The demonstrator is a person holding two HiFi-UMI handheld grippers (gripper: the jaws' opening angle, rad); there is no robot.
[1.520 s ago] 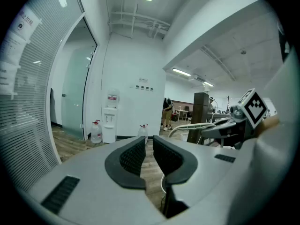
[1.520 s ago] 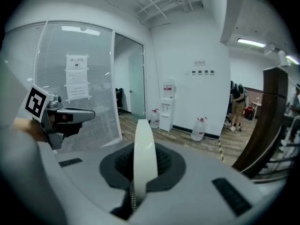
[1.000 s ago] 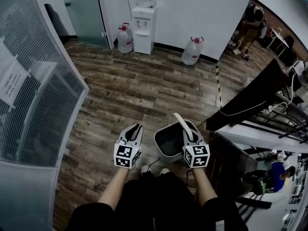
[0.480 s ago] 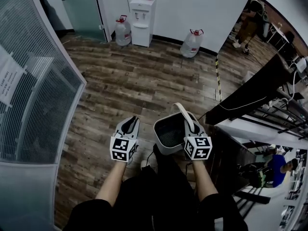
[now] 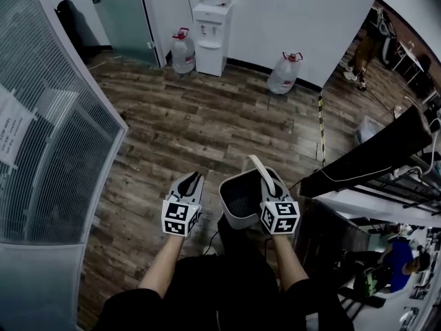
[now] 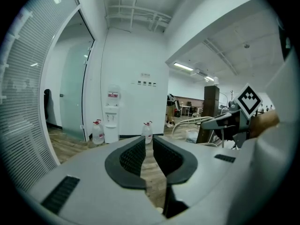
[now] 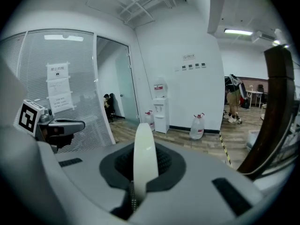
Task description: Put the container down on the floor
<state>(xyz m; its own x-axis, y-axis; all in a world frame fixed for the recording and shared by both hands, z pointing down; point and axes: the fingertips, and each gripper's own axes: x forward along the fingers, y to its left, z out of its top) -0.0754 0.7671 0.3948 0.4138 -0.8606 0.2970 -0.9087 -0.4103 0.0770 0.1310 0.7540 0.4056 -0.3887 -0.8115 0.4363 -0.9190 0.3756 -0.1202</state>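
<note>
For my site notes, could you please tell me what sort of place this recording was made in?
Most likely an office: a water dispenser stands against the white wall with spare water jugs on the floor either side, and a glass partition with blinds runs along the left.

A pale grey container (image 5: 238, 216) is hanging upright above the wooden floor (image 5: 207, 126), not touching it, its open top showing a dark, perforated inside. Its white strap handle (image 5: 255, 171) is arching over the rim and is being pinched edge-on between the closed jaws of the right gripper (image 5: 269, 188), directly in front of the person's legs.
</note>
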